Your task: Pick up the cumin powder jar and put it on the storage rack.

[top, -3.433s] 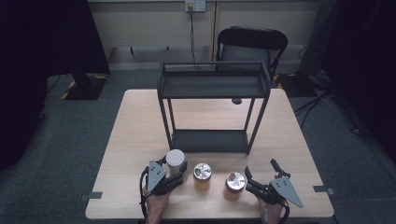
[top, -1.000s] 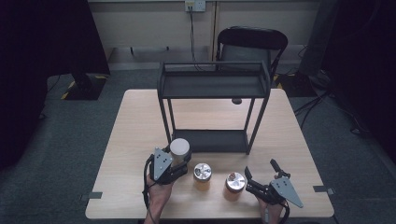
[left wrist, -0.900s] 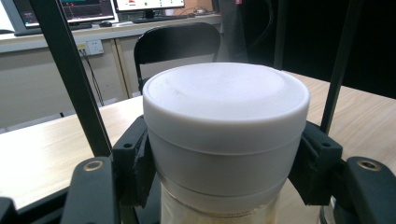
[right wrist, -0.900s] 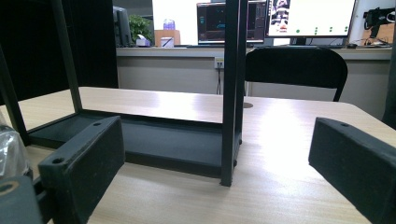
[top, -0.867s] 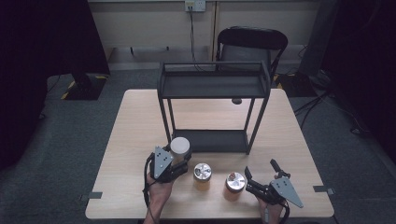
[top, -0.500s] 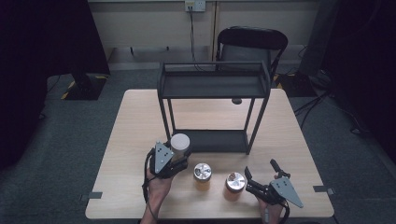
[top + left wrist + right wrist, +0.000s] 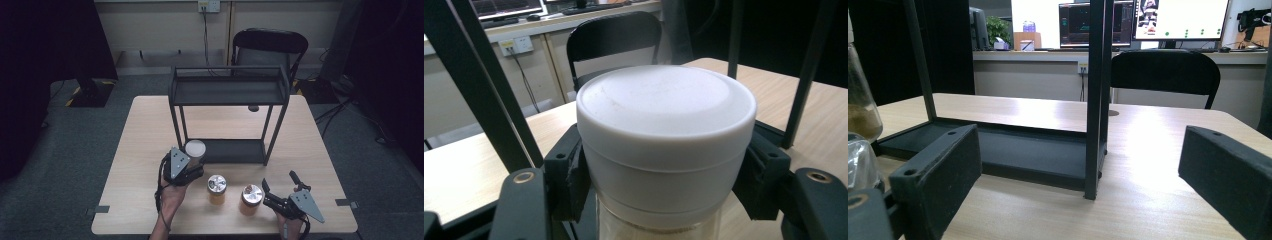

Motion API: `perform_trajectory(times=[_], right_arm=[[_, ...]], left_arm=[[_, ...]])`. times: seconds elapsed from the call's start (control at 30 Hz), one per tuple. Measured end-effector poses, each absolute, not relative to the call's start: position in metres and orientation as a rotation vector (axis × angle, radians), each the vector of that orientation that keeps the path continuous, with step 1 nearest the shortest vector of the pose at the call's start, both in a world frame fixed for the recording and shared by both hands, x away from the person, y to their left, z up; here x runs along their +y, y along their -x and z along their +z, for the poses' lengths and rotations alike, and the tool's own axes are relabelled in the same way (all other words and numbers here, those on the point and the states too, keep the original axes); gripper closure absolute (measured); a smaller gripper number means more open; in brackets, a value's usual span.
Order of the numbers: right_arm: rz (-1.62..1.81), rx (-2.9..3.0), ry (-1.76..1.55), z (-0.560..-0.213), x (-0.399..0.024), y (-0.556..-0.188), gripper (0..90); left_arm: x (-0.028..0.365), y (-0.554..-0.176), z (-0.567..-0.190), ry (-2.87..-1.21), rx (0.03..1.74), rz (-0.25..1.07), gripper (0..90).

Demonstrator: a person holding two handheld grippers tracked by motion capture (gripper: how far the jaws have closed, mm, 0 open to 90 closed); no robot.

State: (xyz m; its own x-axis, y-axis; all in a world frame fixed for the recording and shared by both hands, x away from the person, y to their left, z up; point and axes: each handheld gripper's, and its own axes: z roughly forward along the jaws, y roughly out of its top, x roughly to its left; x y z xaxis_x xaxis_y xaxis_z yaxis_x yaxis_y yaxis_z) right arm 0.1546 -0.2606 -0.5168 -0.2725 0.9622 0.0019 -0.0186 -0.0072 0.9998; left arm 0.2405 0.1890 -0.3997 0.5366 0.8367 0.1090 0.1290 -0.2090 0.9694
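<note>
A wooden table seen from above, with a black two-tier rack standing on it. The left gripper is clamped on a white-lidded jar, holding it clear of the table just in front of the rack's lower shelf, near its left front post. In the left gripper view the jaws press just under the lid on both sides. The right gripper rests near the table's front edge, jaws spread and empty. Two metal-lidded jars stand between the hands. Likely risks – the jar could clip the post on its way in, or slip down, since the grip sits high and the glass below is smooth.
</note>
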Motion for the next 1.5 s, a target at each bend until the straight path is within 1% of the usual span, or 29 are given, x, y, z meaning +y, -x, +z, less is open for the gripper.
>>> perform_trajectory(times=[0.6,0.67,0.9,1.5], right_arm=[[1.425,1.393,-1.056,-0.517,-0.261,-0.155,2.6],[1.425,1.392,-1.057,-0.517,-0.261,-0.155,2.6],[1.425,1.393,-1.057,-0.517,-0.261,-0.155,2.6],[1.429,1.398,-1.053,-0.517,-0.262,-0.155,2.6]], left_arm=[[0.175,-0.26,-0.391,-1.7,0.852,0.791,34.1],[0.173,-0.263,-0.389,-1.69,0.882,0.789,34.1],[0.168,-0.272,-0.388,-1.682,0.897,0.789,34.1],[0.159,-0.289,-0.382,-1.672,0.902,0.792,34.1]])
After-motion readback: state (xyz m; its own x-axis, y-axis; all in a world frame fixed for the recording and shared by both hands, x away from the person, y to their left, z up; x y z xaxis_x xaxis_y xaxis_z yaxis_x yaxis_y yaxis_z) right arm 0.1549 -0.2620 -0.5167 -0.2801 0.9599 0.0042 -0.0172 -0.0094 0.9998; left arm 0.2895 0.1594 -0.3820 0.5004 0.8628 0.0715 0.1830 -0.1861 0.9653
